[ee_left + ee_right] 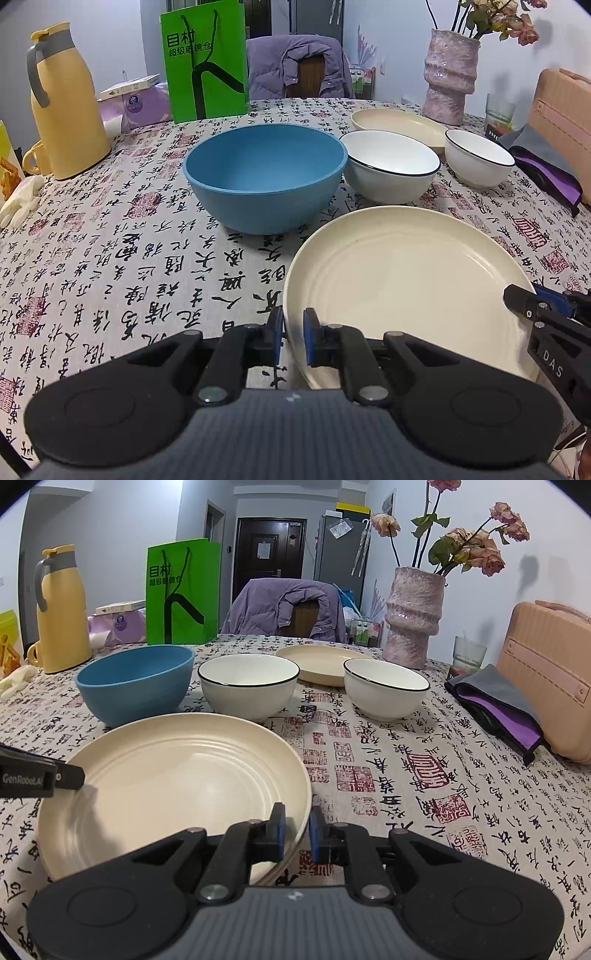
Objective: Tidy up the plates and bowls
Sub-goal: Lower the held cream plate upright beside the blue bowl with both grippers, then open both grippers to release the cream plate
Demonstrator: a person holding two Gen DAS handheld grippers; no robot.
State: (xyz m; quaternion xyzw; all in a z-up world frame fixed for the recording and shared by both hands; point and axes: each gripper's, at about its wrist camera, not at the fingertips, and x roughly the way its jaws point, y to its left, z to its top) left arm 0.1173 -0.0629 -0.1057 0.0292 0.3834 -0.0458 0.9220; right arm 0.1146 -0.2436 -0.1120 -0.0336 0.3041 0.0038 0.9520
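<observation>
A cream plate (406,280) (173,786) is at the near table edge. My left gripper (293,338) is shut on its left rim. My right gripper (297,830) is shut on its right rim, and its fingertips (517,301) show in the left wrist view. Behind the plate stand a blue bowl (264,173) (135,683), a black-rimmed white bowl (391,166) (249,685), a second white bowl (478,157) (386,686), and a second cream plate (397,123) (319,661) at the back.
A yellow jug (62,103) and a green paper bag (205,61) stand back left. A pink vase (448,77) with flowers stands back right. A pink case (550,675) and a grey-purple cloth (498,705) lie at right. A white glove (22,201) lies far left.
</observation>
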